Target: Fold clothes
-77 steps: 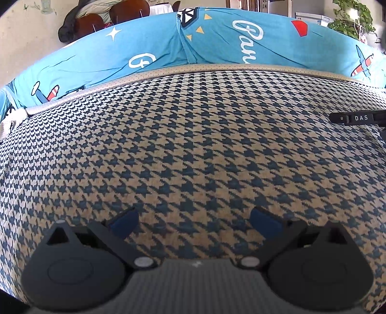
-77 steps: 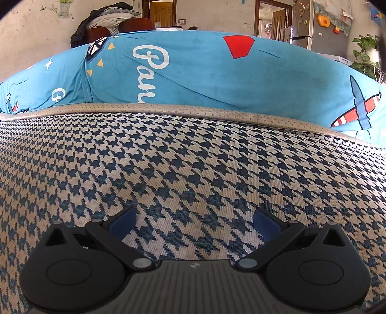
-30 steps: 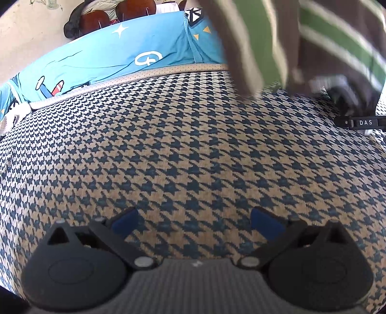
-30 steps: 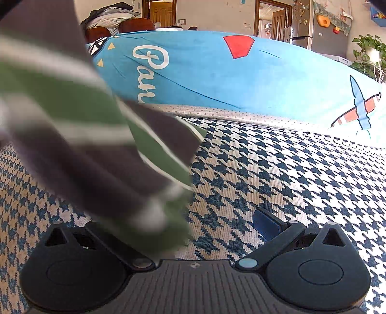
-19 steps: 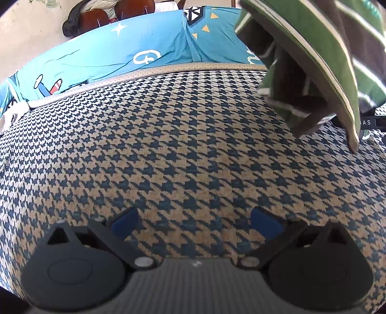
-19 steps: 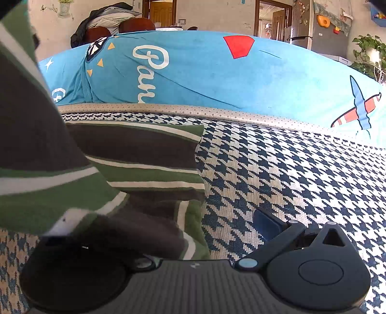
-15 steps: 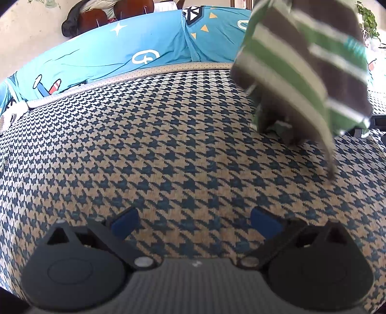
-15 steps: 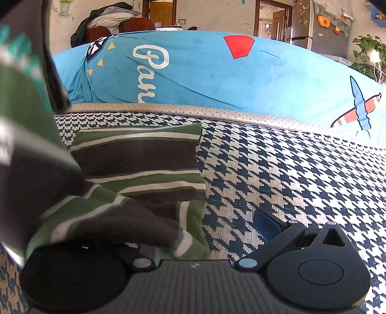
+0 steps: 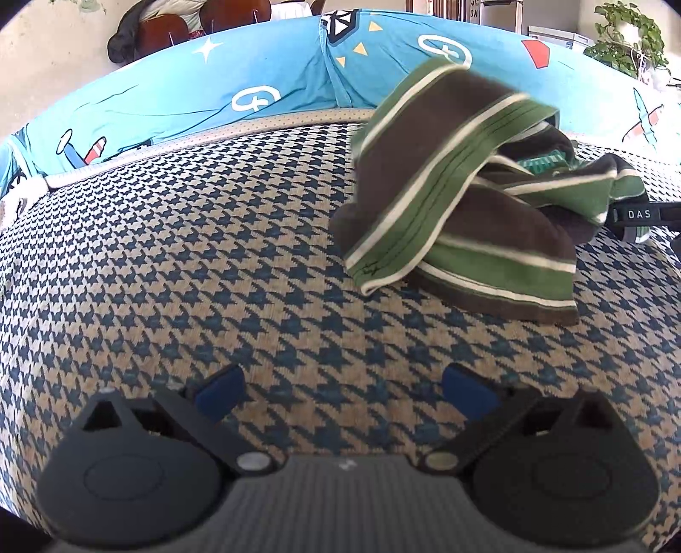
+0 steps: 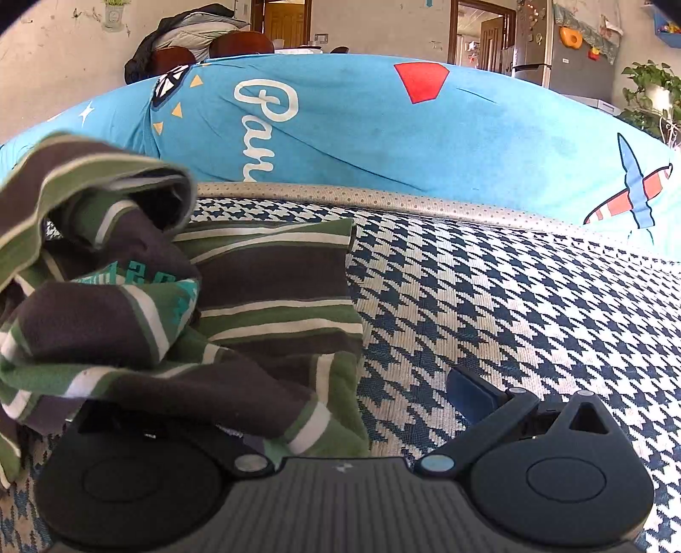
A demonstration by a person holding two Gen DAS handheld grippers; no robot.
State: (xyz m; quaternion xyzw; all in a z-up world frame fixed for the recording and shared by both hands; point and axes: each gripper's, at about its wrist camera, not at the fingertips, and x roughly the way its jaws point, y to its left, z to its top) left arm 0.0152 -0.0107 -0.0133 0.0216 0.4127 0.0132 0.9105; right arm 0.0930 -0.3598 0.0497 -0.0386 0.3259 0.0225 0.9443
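A brown, green and white striped garment (image 9: pixel 468 204) lies in a crumpled heap on the houndstooth-patterned surface (image 9: pixel 213 255), to the upper right in the left wrist view. My left gripper (image 9: pixel 342 389) is open above bare surface, short of the garment. The "DAS"-labelled body of the right gripper (image 9: pixel 638 214) shows at the right edge, beside the heap. In the right wrist view the garment (image 10: pixel 255 297) fills the left half and drapes over the left finger of my right gripper (image 10: pixel 340 400). Only its right fingertip (image 10: pixel 472 393) shows, standing wide; the gripper is open.
A blue cushion with cartoon prints (image 10: pixel 383 127) runs along the far side of the houndstooth surface (image 10: pixel 510 297). Behind it are chairs with a dark coat (image 10: pixel 191 38), doorways, a fridge (image 10: pixel 553 47) and a potted plant (image 10: pixel 651 93).
The striped garment dropped in from above and settled into a crumpled heap, partly over the right gripper's left finger. Both grippers have stayed in place and open.
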